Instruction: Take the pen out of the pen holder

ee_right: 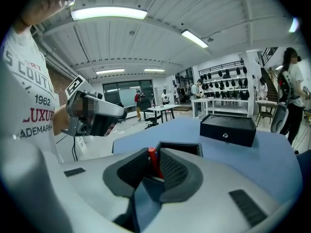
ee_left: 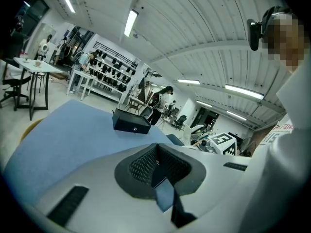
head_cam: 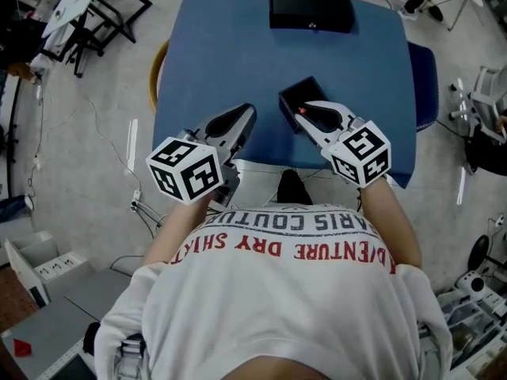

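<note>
Right hand-held gripper (ee_right: 151,152), seen along its own jaws: the two ribbed pads are closed on a red pen (ee_right: 152,160), which stands upright between them with its top showing above the pads. Directly behind the pads the open rim of the black pen holder (ee_right: 187,147) is seen. The lower part of the pen is hidden, so it cannot be told how far the pen reaches into the holder.

In the head view the pen holder is placed at the centre of the frame on the blue table (head_cam: 206,62). The jaw tips are held over its near edge, and a red spot of the pen is visible between them.

Left hand-held gripper (ee_left: 156,150): its pads are pressed together with nothing between them. In the head view it is held just left of the pen holder, apart from it, over the near part of the table.

A black box (head_cam: 310,8) with a small round fitting on its front stands at the top centre of the head view, well apart from the pen holder. The marker cube (head_cam: 184,171) of the left gripper and that of the right are seen in the lower half of the frame, above a white T-shirt (head_cam: 277,291) with red lettering.
</note>
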Action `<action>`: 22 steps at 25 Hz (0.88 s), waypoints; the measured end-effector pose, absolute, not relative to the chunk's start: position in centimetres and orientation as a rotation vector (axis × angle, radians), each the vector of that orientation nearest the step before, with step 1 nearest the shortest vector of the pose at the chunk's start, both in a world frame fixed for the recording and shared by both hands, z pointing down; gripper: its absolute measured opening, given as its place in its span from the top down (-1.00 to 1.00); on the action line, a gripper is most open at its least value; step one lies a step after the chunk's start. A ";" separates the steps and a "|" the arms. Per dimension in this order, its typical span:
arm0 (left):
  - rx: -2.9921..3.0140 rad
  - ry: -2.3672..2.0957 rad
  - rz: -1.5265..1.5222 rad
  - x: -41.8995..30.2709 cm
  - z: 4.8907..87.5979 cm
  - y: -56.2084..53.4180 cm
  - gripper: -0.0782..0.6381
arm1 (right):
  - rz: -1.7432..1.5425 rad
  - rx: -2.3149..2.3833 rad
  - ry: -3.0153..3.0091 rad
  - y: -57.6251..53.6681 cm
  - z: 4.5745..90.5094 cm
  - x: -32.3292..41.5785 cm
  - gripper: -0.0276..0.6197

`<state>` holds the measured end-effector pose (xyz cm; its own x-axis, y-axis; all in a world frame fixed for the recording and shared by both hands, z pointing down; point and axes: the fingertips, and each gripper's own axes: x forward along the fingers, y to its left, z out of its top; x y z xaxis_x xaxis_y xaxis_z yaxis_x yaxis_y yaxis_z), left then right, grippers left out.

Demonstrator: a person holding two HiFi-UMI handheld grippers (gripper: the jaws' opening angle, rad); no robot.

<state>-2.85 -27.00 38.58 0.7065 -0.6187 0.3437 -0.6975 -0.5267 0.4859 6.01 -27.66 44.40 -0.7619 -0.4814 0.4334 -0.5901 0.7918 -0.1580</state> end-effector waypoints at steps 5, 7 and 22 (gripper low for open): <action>2.309 -0.986 0.171 -2.6 38.5 -27.4 0.68 | 0.328 0.849 -2.576 -28.4 44.1 6.5 0.71; 2.307 -0.983 0.170 -2.6 38.7 -27.6 0.68 | 0.296 0.857 -2.562 -28.6 44.1 6.6 0.72; 2.355 -0.942 0.143 -1.5 37.3 -28.1 0.68 | 0.241 1.019 -2.637 -30.1 38.7 8.7 0.73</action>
<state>-1.46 -28.14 37.31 0.7435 -0.5952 0.3049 -0.6589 -0.5740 0.4861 8.68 -30.06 38.67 -0.7022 -0.6266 0.3382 -0.6775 0.7341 -0.0465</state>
